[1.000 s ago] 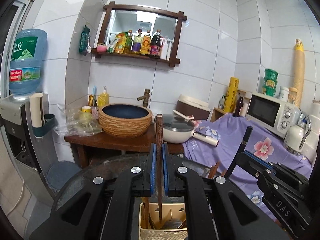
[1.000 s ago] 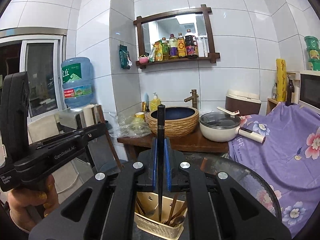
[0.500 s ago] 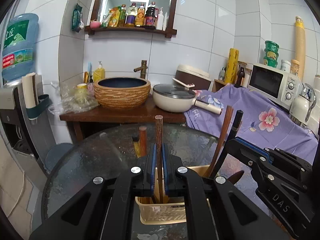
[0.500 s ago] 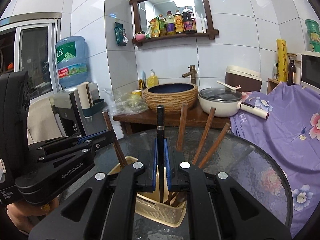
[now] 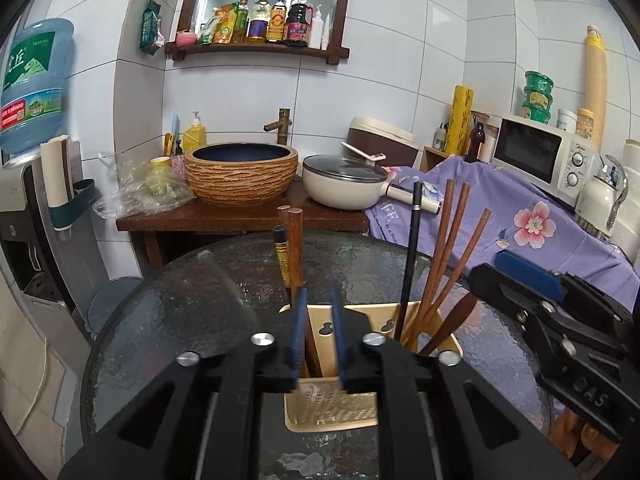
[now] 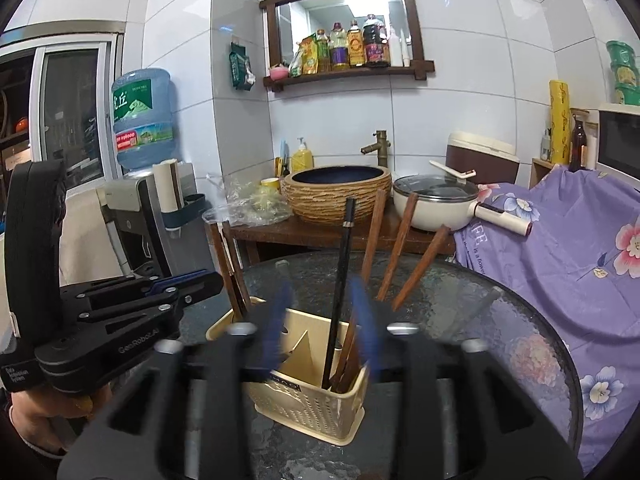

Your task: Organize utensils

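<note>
My left gripper (image 5: 318,336) is opening around a brown chopstick (image 5: 295,256); my right gripper (image 6: 320,320) is opening around a black chopstick (image 6: 339,280). Neither pad presses. Both sticks stand in the beige basket (image 6: 304,408) on the glass table (image 5: 180,300). I should lift straight up, avoiding neighbouring sticks.

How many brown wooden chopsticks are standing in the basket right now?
5. A brown pair stands together at the left end of the basket; a brown trio fans out at its right end beside a black chopstick. Others may be hidden inside.
</note>
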`<act>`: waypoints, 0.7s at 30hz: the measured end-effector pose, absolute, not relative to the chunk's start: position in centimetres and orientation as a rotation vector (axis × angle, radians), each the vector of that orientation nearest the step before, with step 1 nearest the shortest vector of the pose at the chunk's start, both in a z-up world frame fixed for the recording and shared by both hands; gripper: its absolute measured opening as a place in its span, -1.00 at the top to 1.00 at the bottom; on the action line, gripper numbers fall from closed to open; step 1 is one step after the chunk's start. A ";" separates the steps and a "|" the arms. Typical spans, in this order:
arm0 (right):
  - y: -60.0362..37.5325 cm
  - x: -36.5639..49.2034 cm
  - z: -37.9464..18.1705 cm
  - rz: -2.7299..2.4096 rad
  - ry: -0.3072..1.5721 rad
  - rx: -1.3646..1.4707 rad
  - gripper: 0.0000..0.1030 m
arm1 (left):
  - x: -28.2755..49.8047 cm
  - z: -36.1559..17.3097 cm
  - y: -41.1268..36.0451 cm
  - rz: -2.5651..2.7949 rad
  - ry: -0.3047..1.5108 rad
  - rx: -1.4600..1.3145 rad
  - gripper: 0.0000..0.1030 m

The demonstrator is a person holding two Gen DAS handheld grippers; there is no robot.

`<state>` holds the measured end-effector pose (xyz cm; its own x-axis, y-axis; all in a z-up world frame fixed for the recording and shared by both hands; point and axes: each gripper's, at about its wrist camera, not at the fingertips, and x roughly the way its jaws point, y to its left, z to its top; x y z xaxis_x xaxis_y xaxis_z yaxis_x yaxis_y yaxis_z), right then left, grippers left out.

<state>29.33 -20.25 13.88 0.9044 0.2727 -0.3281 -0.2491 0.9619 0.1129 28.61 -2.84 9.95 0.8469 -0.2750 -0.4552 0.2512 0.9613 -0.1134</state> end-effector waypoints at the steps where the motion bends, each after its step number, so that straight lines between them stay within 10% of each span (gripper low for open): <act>1: -20.4 28.7 14.0 0.269 0.333 0.070 -0.18 | 27.9 10.0 -2.4 -0.272 0.472 -0.058 0.31; 8: -21.1 23.2 12.2 0.268 0.335 0.081 -0.73 | 22.4 7.9 -0.2 -0.209 0.417 -0.076 -0.83; 21: -21.0 11.1 3.2 0.287 0.409 0.094 -0.89 | 11.1 -0.6 2.8 -0.062 0.467 -0.056 -0.87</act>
<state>11.13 -20.98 3.17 0.8779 0.2934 -0.3785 -0.2560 0.9554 0.1471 11.13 2.76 -0.55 0.8913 -0.0728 -0.4476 0.0471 0.9966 -0.0682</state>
